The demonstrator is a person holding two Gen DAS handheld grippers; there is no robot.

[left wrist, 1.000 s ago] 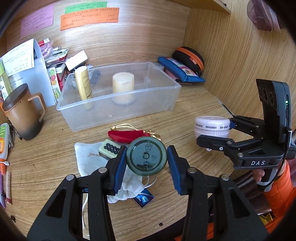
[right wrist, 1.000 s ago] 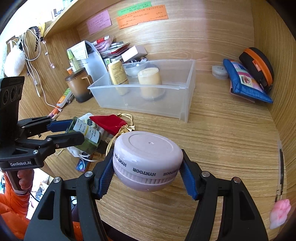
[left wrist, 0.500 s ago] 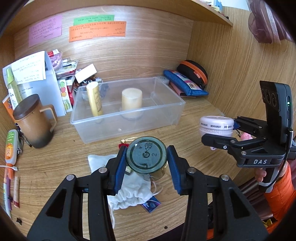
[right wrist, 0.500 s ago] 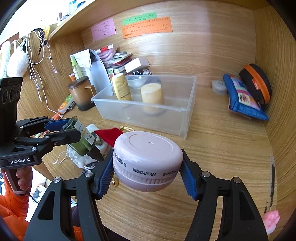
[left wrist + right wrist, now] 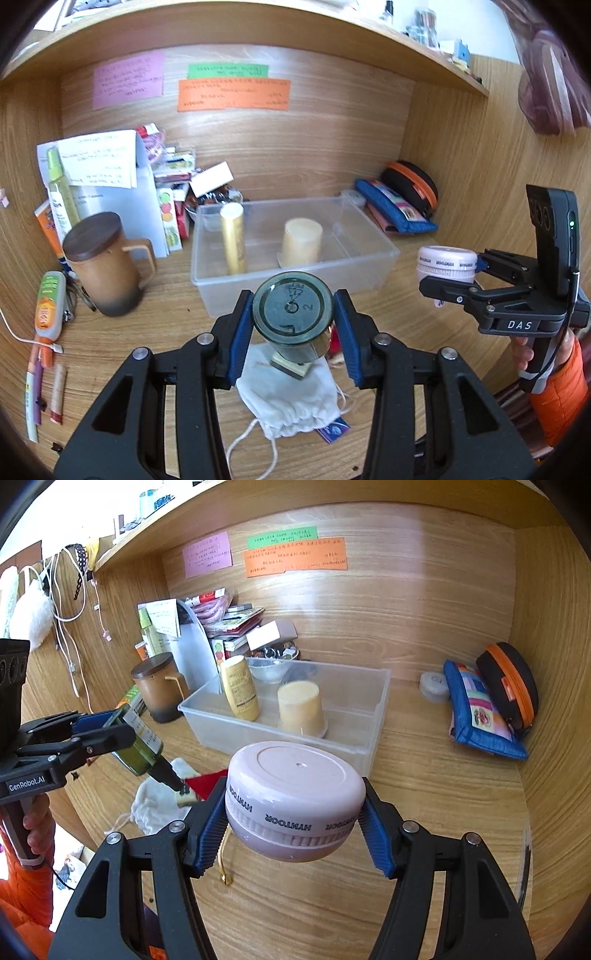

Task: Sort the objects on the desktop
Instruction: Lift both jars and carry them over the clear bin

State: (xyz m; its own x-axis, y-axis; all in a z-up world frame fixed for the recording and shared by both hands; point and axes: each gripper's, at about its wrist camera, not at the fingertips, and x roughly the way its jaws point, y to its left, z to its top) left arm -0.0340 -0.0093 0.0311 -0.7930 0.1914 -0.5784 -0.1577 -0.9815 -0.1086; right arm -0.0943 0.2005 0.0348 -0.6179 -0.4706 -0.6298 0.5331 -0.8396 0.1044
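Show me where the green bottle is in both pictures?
Left wrist view: the green bottle sits low in the center, its base facing the camera, clamped in the left tool.
Right wrist view: it is at the left edge, tilted with its dark cap pointing down-right, in that same tool.
Shared landmark: the clear plastic bin behind it in both.

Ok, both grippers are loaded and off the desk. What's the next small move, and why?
Probably carry the left gripper forward over the clear bin and lower the green bottle into the open space beside the cream jar. The bin sits straight ahead of it, while the right gripper holds the pink jar off to the side.
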